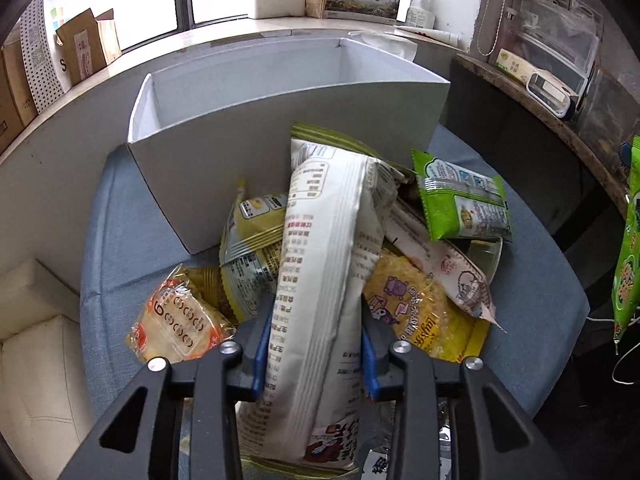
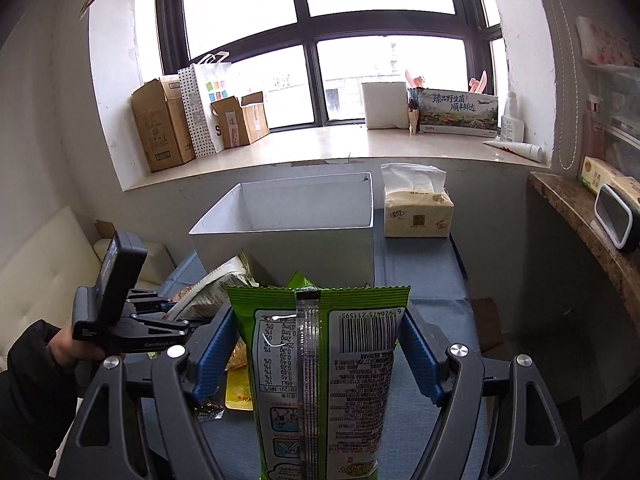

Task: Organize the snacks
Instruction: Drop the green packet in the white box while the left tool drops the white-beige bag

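Note:
In the left wrist view my left gripper (image 1: 316, 324) is shut on a long white snack bag (image 1: 320, 240), blue pads pressing both sides. The bag stands atop a pile: an orange pack (image 1: 176, 320), a yellow-grey bag (image 1: 252, 248), a yellow cartoon bag (image 1: 416, 312) and a small green bag (image 1: 460, 204). Behind the pile sits an open white box (image 1: 280, 152), its inside empty as far as I see. My right gripper (image 2: 318, 314) is shut on a green snack bag (image 2: 320, 360), held above the table in front of the white box (image 2: 288, 256).
A blue cloth (image 1: 120, 240) covers the table. A tissue pack (image 2: 416, 216) stands right of the box. A cream sofa (image 1: 36, 340) lies to the left, a stone counter (image 2: 580, 208) to the right. Cartons (image 2: 160, 128) line the windowsill. A person's hand (image 2: 64, 348) holds the left tool.

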Motion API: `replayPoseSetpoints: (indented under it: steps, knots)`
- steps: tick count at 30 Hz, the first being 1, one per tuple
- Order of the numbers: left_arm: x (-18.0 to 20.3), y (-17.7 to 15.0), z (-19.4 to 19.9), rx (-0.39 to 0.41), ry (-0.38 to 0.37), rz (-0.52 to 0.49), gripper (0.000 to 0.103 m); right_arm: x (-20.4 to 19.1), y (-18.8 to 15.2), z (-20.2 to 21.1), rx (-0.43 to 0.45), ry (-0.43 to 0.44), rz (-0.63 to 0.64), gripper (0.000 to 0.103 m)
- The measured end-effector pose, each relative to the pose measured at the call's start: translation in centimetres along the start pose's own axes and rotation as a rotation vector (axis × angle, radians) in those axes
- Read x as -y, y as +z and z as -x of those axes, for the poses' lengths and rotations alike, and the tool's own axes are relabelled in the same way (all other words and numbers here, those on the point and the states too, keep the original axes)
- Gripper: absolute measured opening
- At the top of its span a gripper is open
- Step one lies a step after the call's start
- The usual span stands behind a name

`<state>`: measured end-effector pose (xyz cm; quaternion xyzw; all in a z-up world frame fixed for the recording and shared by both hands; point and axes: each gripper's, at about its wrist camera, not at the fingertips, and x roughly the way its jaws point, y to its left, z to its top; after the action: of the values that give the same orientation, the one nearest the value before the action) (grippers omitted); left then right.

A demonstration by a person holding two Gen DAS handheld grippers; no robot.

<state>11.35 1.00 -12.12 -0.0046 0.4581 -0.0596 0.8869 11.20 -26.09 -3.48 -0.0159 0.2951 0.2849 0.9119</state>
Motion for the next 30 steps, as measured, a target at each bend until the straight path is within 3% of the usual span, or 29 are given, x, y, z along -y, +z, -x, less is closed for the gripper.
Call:
replayPoseSetpoints:
  steps: [6,10,14,17,21,24,30]
  knots:
    - [0.1,0.2,3.8,0.072,-0.027,0.05,0.038,-0.3,0.0,-0.4,0.001,0.01,0.005,0.08]
    - [-0.6,2.1,7.0,0.155,-0.041,0.104,0.038,-0.3,0.6,-1.4,-0.005,0.047,-0.004,0.08]
    - [-1.4,5.6,9.1,0.237,-0.026,0.153,0.038,-0.4,3.4,-3.4,-0.005,0.083,-0.004,0.08]
    - [-2.8,8.9,9.9,0.266,-0.004,0.22,0.038,-0.3,7.4,-5.3,0.017,0.099,-0.005,0.08]
    - [-5.6,13.2,8.7,0.275,0.002,0.335,0.038,0.0,13.5,-9.5,0.03,0.099,-0.034,0.08]
    - [-6.8,16.0,6.2,0.253,0.054,0.358,0.038,0.3,17.5,-14.1,-0.008,0.09,-0.048,0.08]
    - [-9.2,18.5,0.4,0.176,0.063,0.429,0.039,2.5,20.4,-22.4,-0.118,0.036,-0.081,0.08]
